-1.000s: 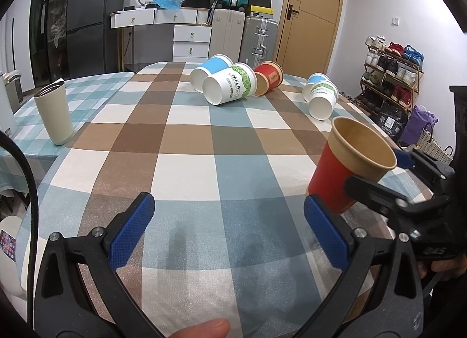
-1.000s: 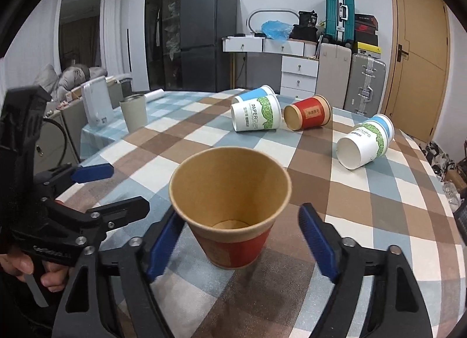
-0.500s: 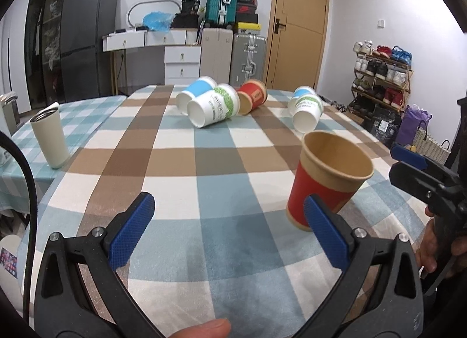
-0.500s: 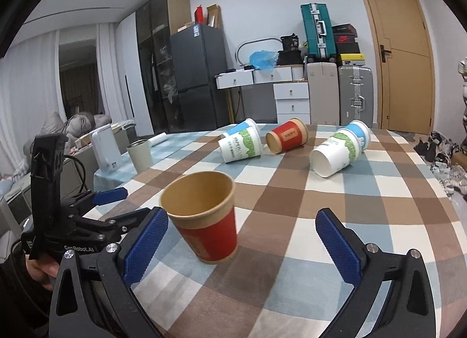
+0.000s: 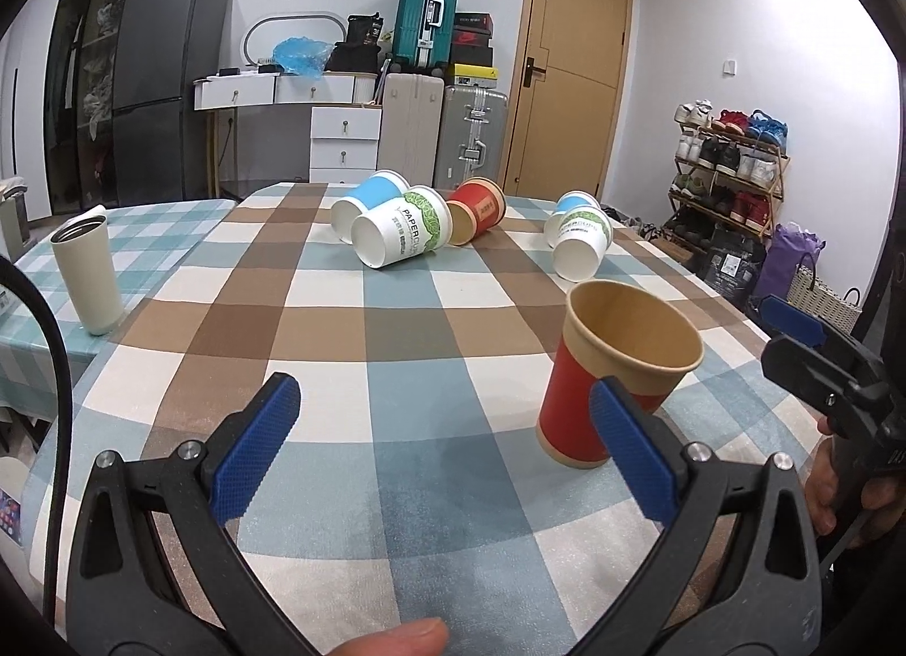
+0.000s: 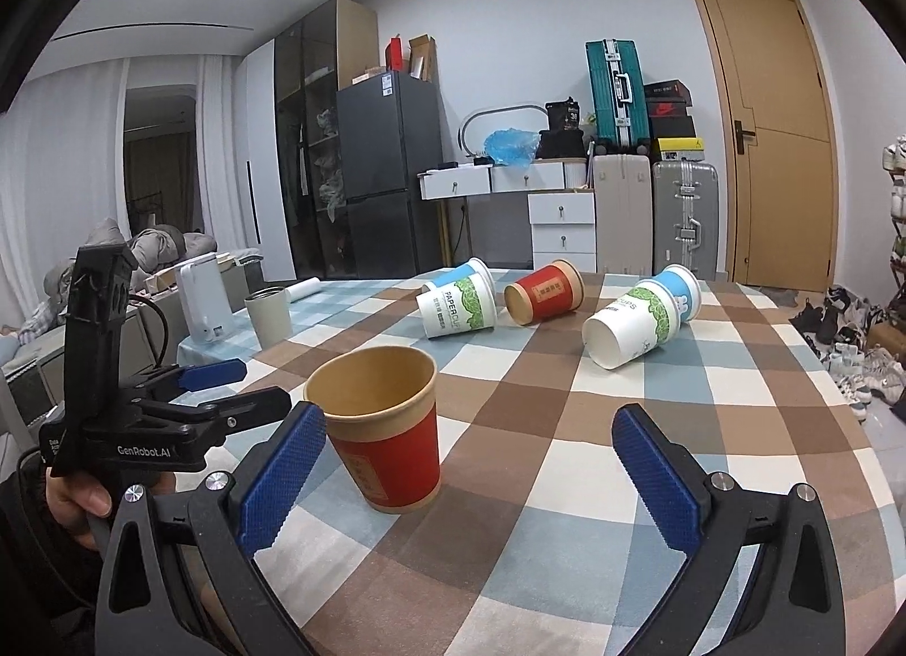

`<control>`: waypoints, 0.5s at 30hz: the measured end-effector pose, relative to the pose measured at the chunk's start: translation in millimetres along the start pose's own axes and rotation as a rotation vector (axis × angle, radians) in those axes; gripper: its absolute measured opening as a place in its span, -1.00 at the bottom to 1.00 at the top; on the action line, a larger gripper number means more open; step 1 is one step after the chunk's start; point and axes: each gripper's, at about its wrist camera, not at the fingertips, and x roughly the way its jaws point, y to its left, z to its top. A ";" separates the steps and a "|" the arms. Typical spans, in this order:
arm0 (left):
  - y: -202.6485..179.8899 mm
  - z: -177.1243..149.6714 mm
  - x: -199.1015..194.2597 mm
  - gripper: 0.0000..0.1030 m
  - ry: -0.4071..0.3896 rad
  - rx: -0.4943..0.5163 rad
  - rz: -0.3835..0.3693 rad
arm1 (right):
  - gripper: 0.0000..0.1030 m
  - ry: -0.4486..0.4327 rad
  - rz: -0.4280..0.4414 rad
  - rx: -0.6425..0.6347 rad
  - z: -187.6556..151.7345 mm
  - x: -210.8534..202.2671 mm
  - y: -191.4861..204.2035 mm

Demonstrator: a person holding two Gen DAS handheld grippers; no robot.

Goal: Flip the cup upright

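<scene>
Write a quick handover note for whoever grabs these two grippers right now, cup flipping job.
Left gripper: open, empty, low over the near table edge.
Right gripper: open, empty; the red paper cup stands just in front of its left finger, not gripped.
Done: that red cup is upright on the checked tablecloth, mouth up.
Left: five cups lie on their sides at the far end: the blue cup and green PAPERCUPS cup together, a second red cup beside them, and a green and white cup with a blue cup behind it.
The beige tumbler at far left already stands upright.
</scene>
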 end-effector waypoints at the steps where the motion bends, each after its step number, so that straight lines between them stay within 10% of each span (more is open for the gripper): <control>1: -0.6 -0.7 -0.6 0.98 -0.003 0.003 -0.001 | 1.00 -0.002 0.000 -0.004 -0.4 -0.6 0.5; 15: -3.9 -1.8 -8.8 0.98 -0.036 0.019 -0.002 | 1.00 0.000 0.012 -0.017 -1.0 0.4 2.9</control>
